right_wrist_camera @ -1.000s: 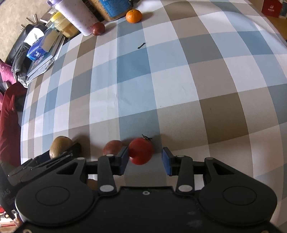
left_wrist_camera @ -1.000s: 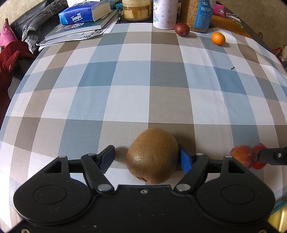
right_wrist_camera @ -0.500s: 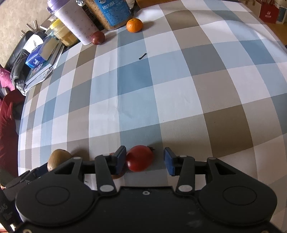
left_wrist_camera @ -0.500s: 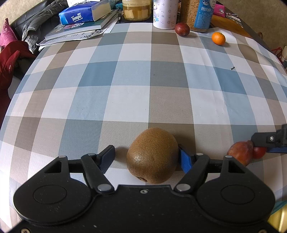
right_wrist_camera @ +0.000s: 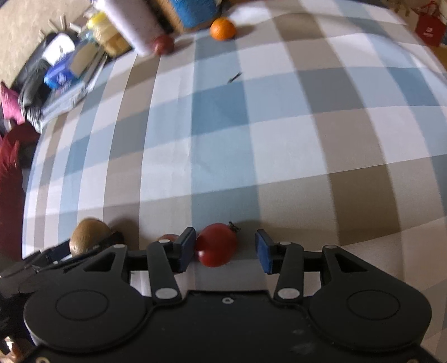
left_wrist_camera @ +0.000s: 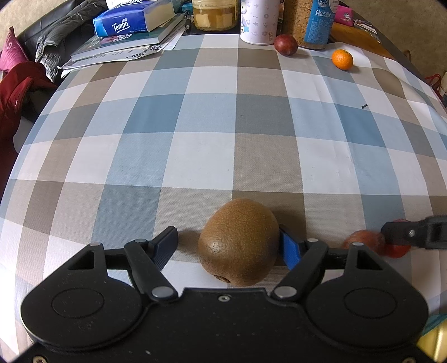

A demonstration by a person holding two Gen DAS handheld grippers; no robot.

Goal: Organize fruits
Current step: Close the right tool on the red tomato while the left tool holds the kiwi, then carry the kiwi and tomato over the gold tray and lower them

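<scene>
1. Checked cloth in blue, brown and white covers the table (left_wrist_camera: 212, 156), and all the fruit lies on it.
2. Left gripper (left_wrist_camera: 228, 245) has its jaws apart. A brown kiwi (left_wrist_camera: 239, 241) sits between them on the cloth, against the blue right pad, with a clear gap to the left pad.
3. Right gripper (right_wrist_camera: 225, 250) has its jaws opening. A red tomato (right_wrist_camera: 216, 244) lies between them, close against the left pad, with a wide gap to the right pad.
4. Just outside that left pad lies a reddish plum (right_wrist_camera: 167, 238), mostly hidden in the right wrist view; the left wrist view shows it beside the tomato.
5. Kiwi, plum and tomato form a rough row along the near edge of the table.
6. At the far edge, an orange (left_wrist_camera: 342, 59) and a dark red fruit (left_wrist_camera: 285, 44) lie well apart from that row, near a white tin (left_wrist_camera: 258, 22) and a blue-labelled bottle (left_wrist_camera: 320, 22).
7. A blue tissue pack (left_wrist_camera: 131, 19) rests on books at the far left.
</scene>
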